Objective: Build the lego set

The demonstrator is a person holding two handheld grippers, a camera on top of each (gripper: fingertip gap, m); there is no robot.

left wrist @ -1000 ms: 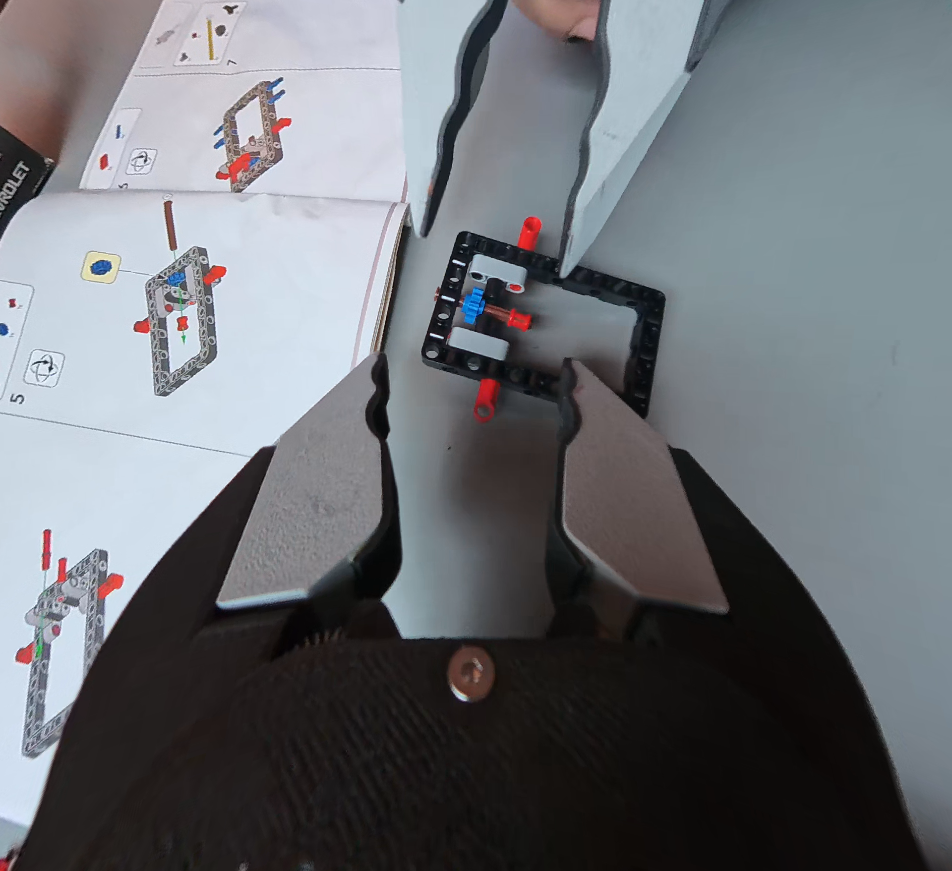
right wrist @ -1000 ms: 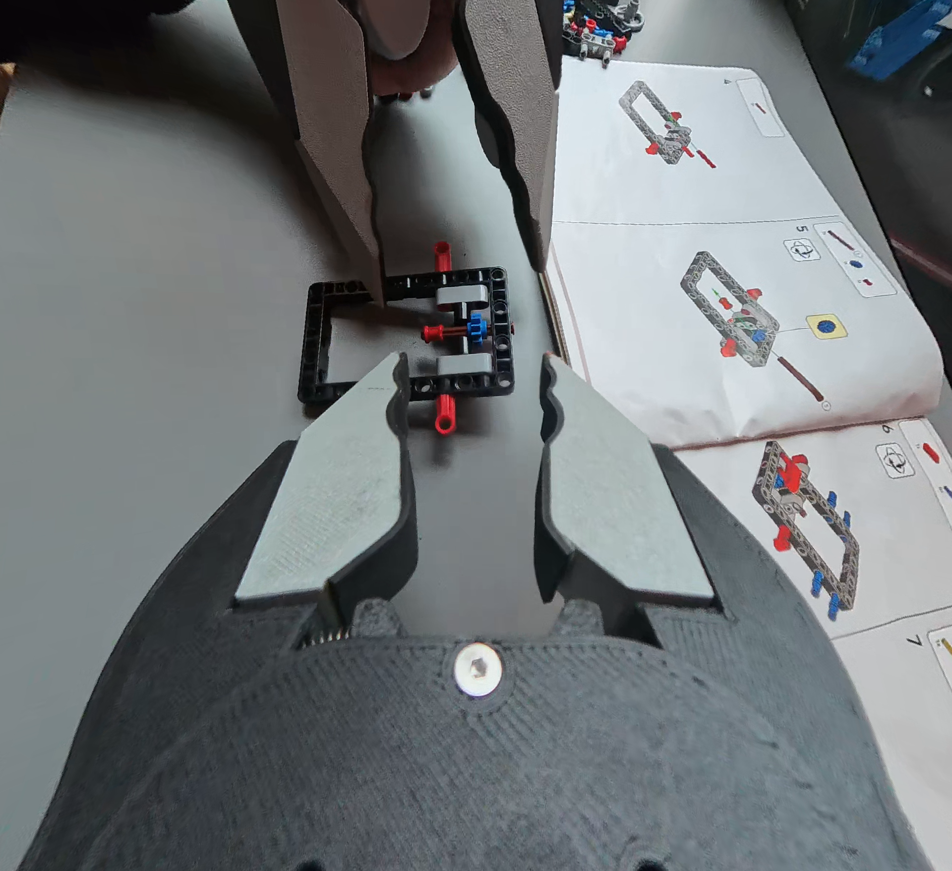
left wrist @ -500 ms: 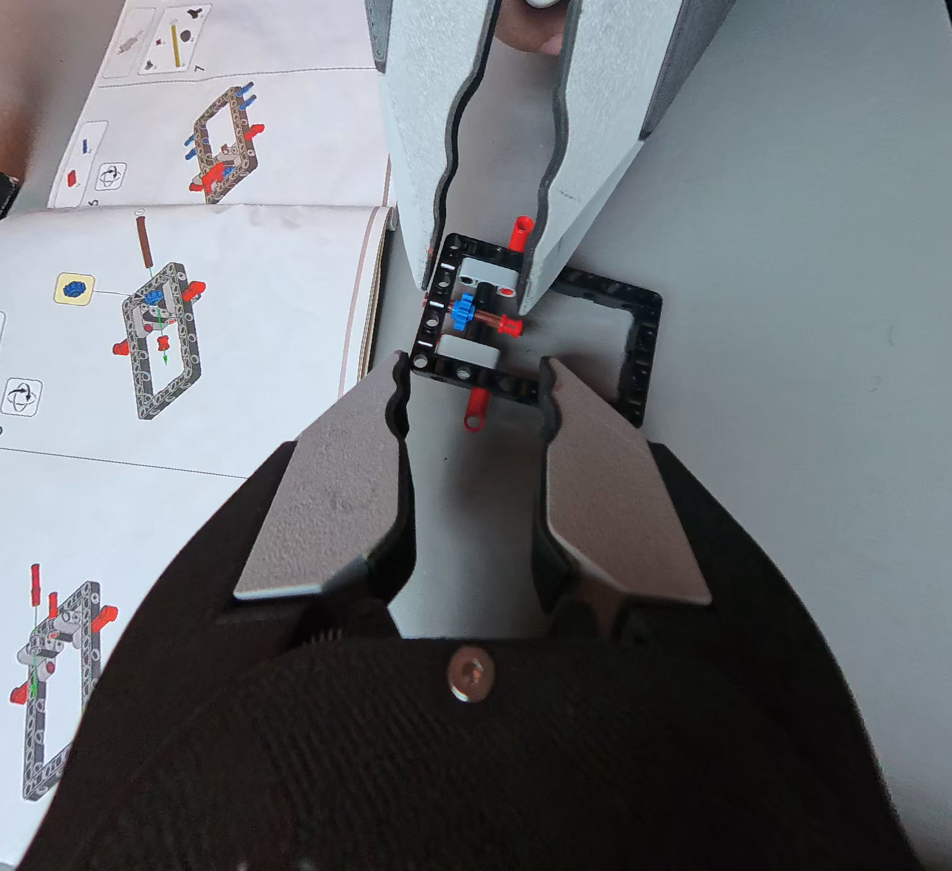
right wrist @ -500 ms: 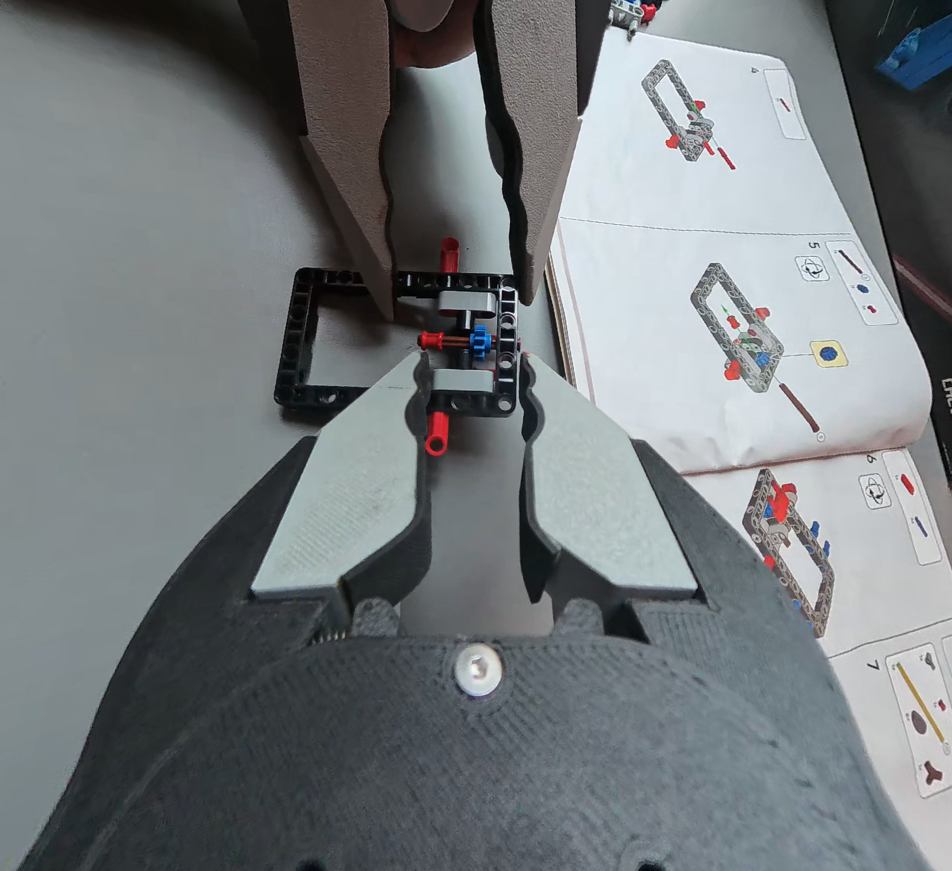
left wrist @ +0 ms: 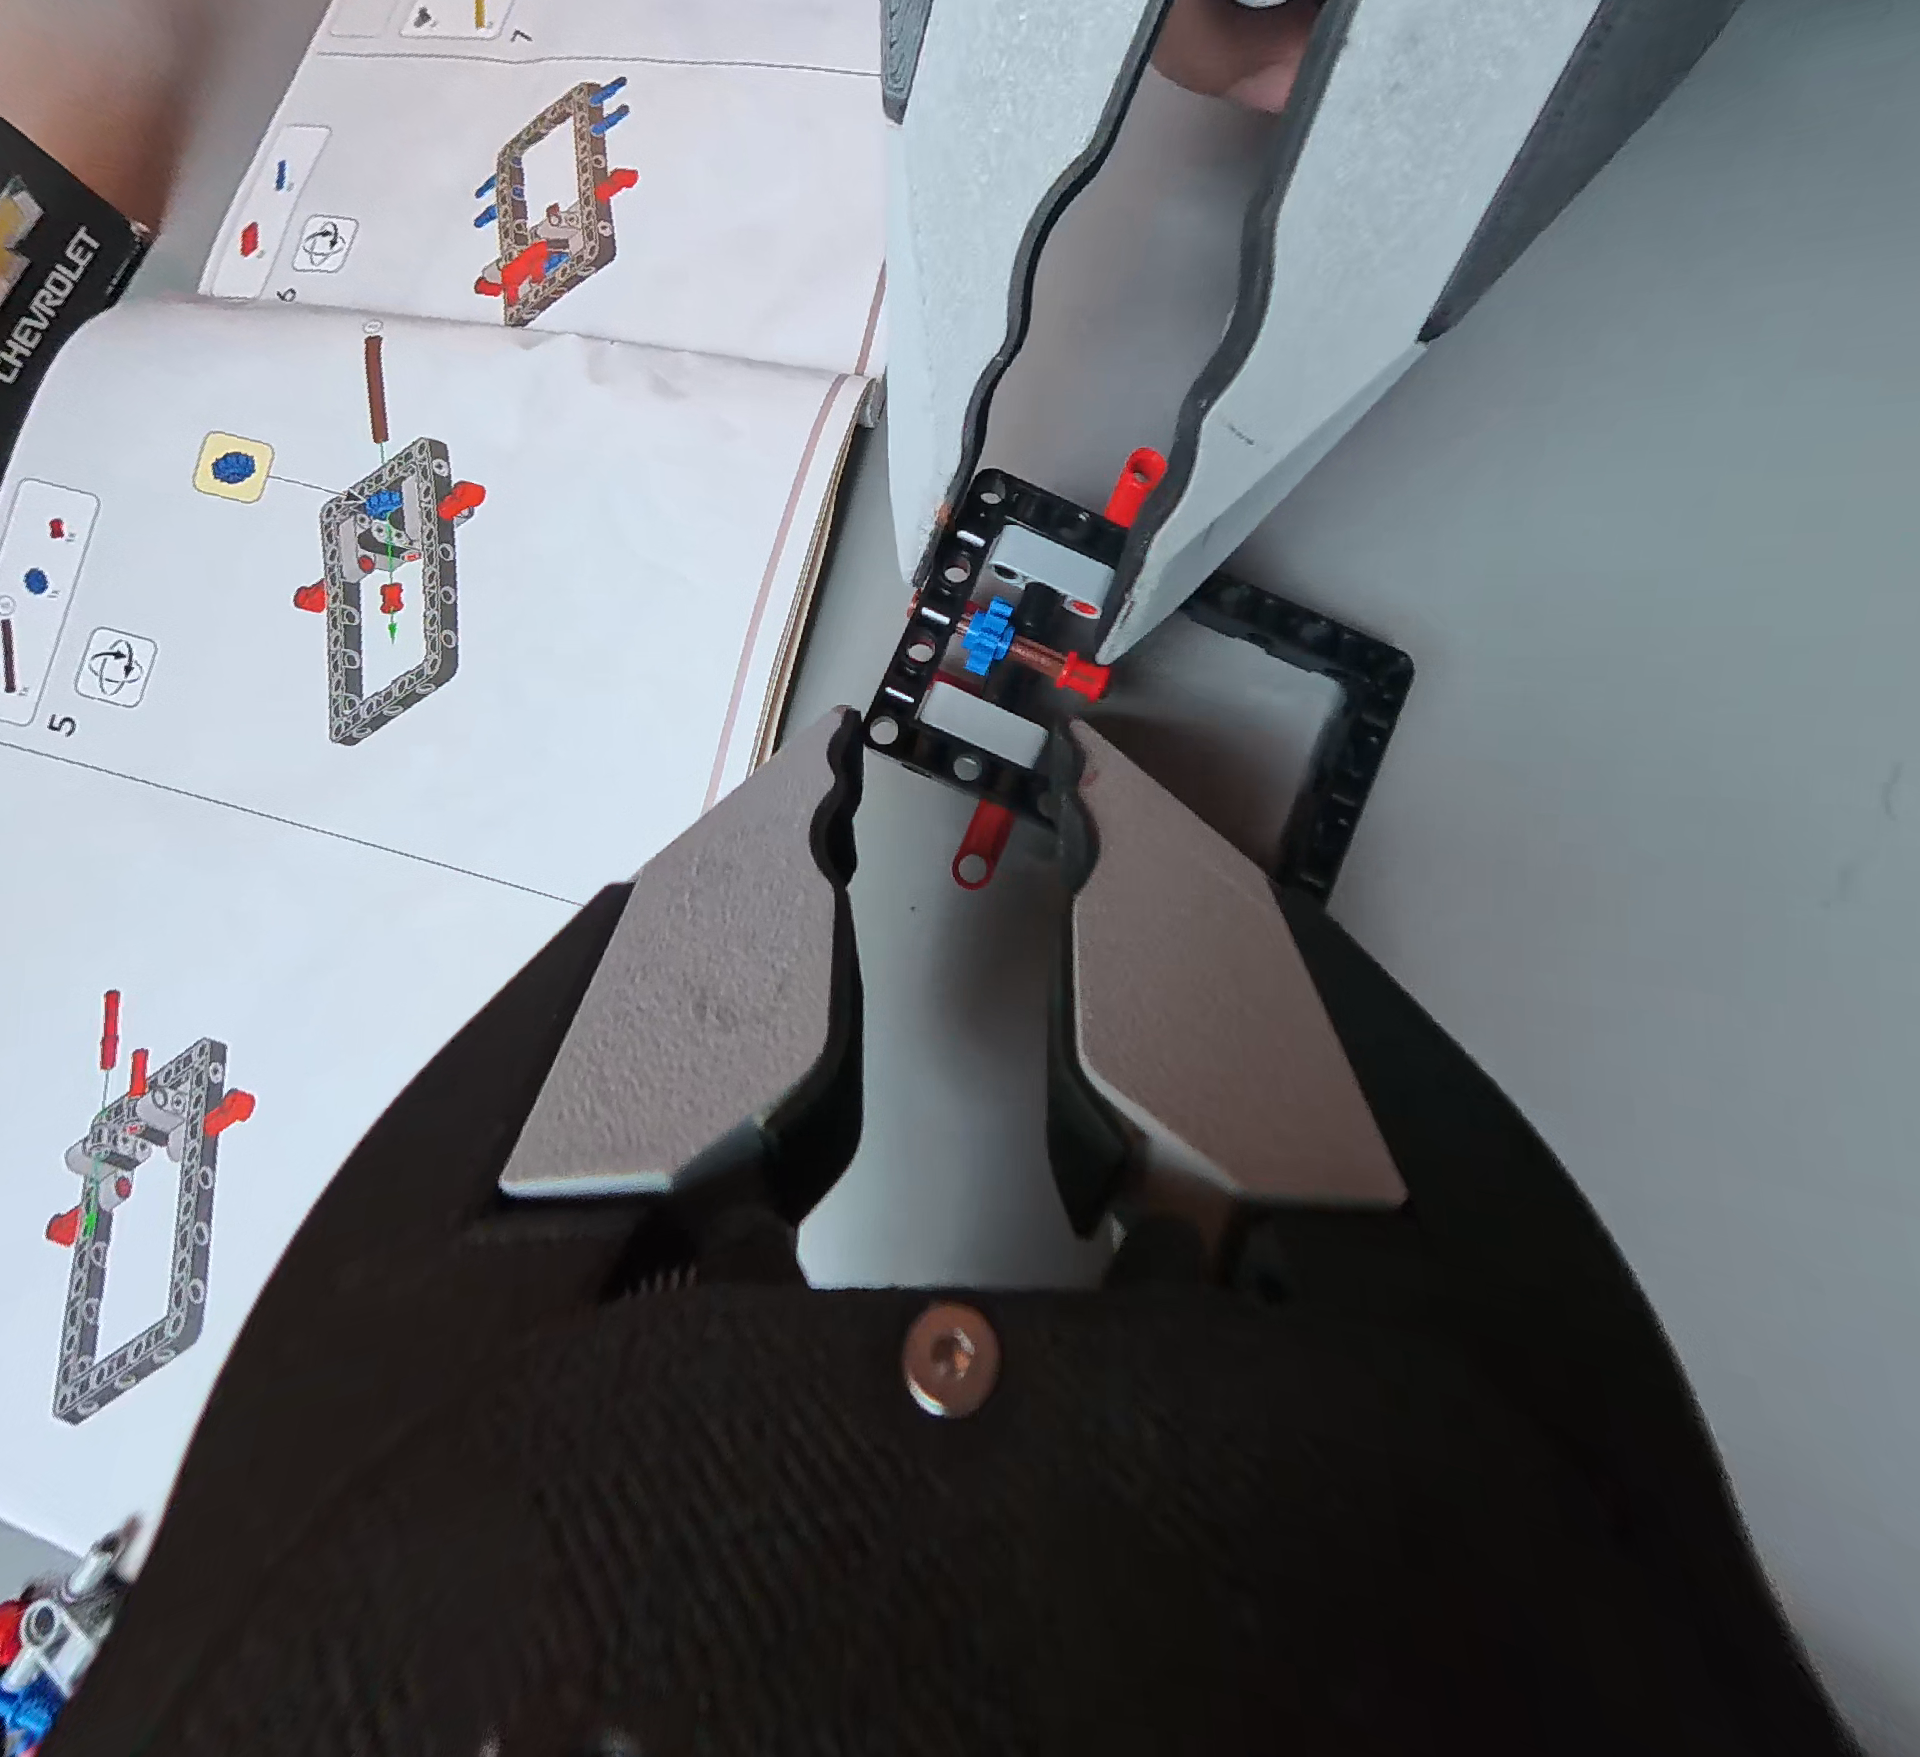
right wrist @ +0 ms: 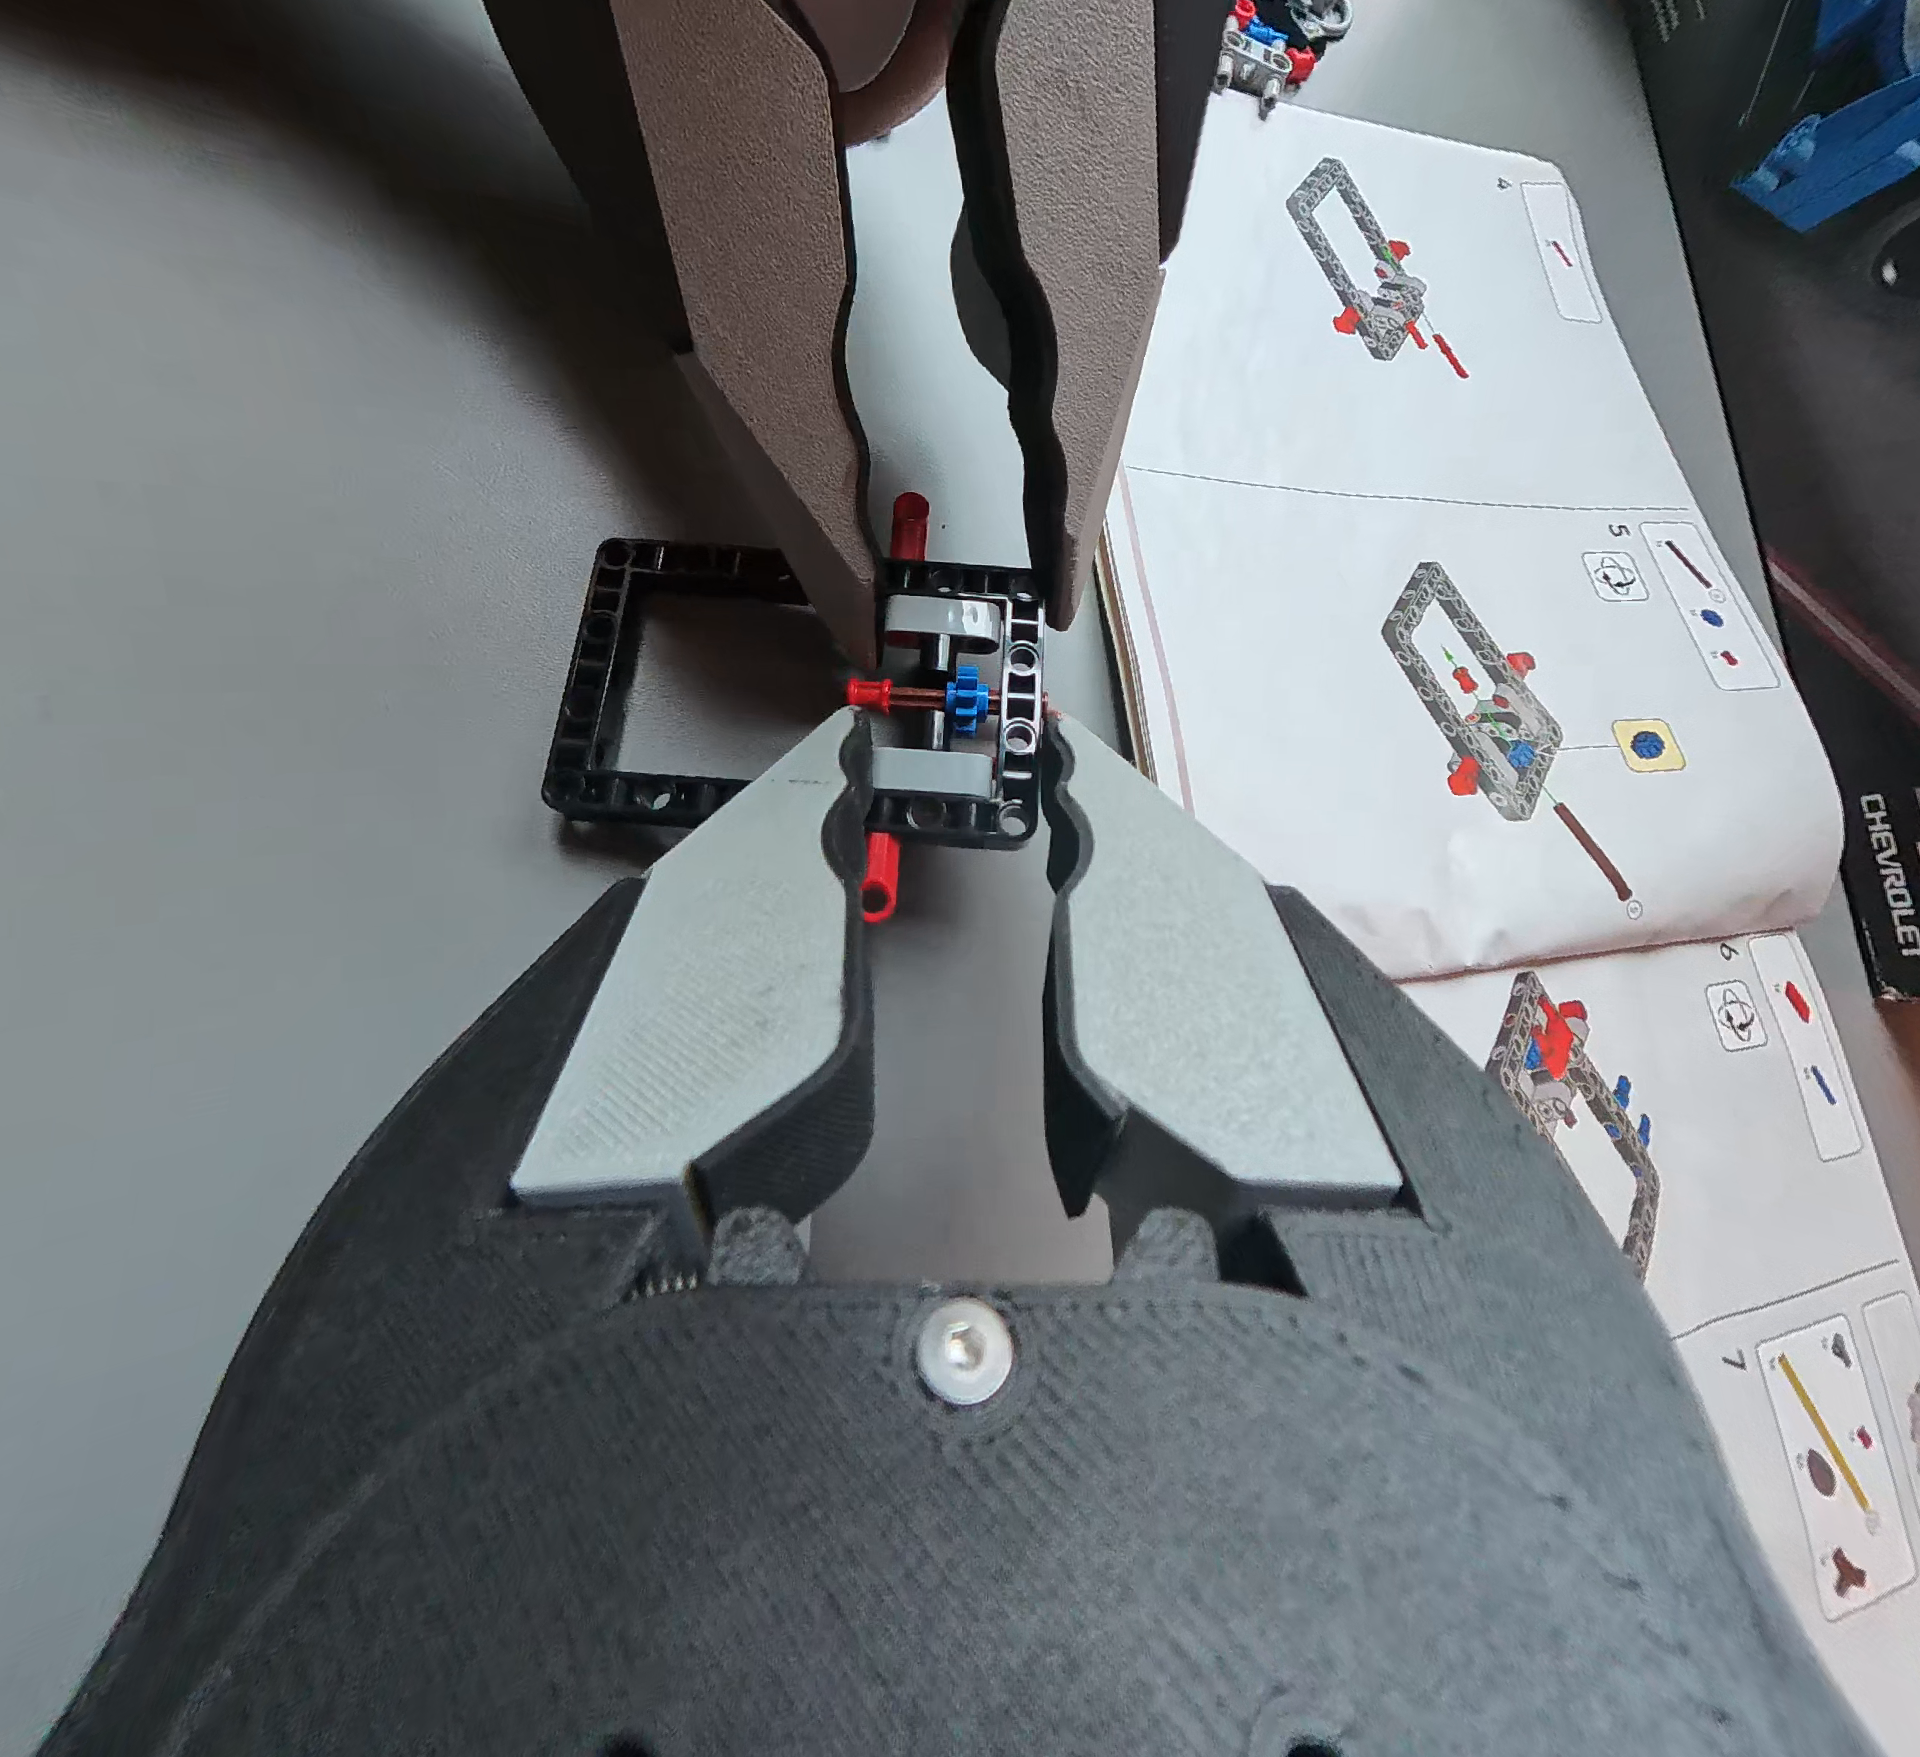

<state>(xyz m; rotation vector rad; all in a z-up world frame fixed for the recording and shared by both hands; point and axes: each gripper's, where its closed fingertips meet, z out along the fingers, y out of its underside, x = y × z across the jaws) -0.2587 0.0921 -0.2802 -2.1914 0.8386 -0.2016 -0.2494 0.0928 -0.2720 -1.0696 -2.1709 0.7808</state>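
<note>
A black rectangular lego frame (left wrist: 1340, 720) lies flat on the grey tabletop (left wrist: 1662, 772), just beside the open edge of an instruction booklet (left wrist: 468, 564). Its long axis runs crosswise to both cameras, one short end toward the booklet. At that end sit two grey beams (right wrist: 940, 621), a thin brown axle (right wrist: 914, 694) lying along the frame's length with a blue gear (right wrist: 966, 697) on it and a red cap (right wrist: 868, 692), and red pins (right wrist: 881, 876) sticking out of both long sides.

The left hand-held gripper (left wrist: 961, 751) and the right hand-held gripper (right wrist: 951, 736) face each other across the frame. Each is narrowed to about the width of the built-up end, its fingertips against or just beside that end; whether either truly clamps it cannot be told. In the right wrist view, loose pieces (right wrist: 1283, 14) lie beyond the booklet, and a dark box (right wrist: 1787, 97) stands at the right edge.
</note>
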